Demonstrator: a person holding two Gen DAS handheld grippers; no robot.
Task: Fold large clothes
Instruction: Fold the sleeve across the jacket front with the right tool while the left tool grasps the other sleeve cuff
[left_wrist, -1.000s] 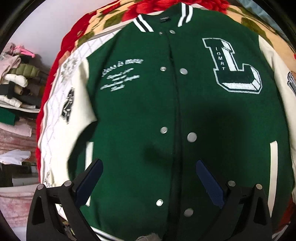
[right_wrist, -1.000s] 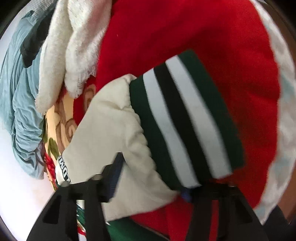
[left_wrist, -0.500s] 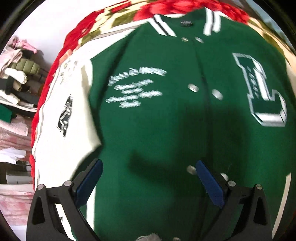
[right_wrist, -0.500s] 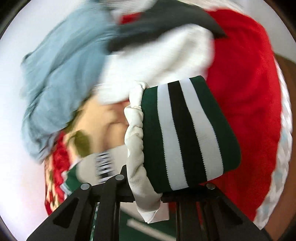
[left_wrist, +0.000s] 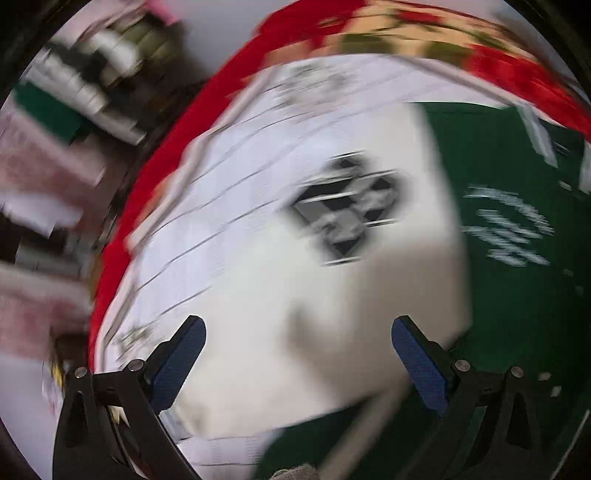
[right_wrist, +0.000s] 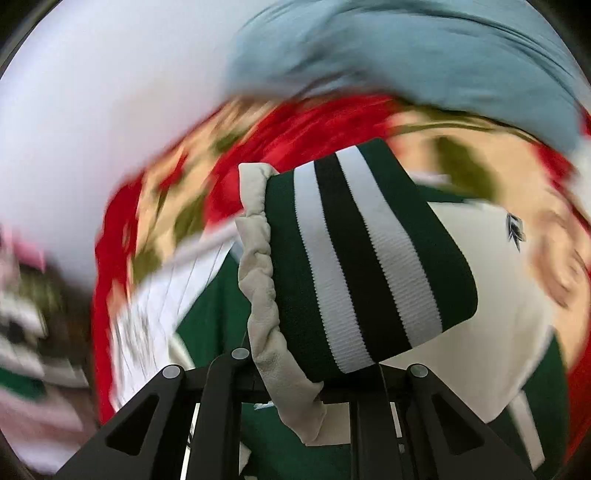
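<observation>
A green varsity jacket (left_wrist: 517, 295) with cream sleeves lies on a red floral blanket (left_wrist: 155, 184). My left gripper (left_wrist: 295, 354) is open and empty above the jacket's cream left sleeve (left_wrist: 332, 314), which bears a black and white patch (left_wrist: 347, 221). The view is blurred by motion. My right gripper (right_wrist: 314, 373) is shut on the other sleeve at its cream end (right_wrist: 266, 295), with the green, white and black striped cuff (right_wrist: 362, 258) held up above the jacket body (right_wrist: 207, 325).
Stacked folded clothes (left_wrist: 74, 92) sit on shelves at the left. A blue-grey garment (right_wrist: 406, 55) lies at the far edge of the blanket (right_wrist: 295, 129). A white quilted cloth (left_wrist: 229, 206) lies under the left sleeve.
My left gripper has swung left from the jacket's green front to over the cream sleeve. My right gripper has carried the striped cuff up and over toward the jacket body.
</observation>
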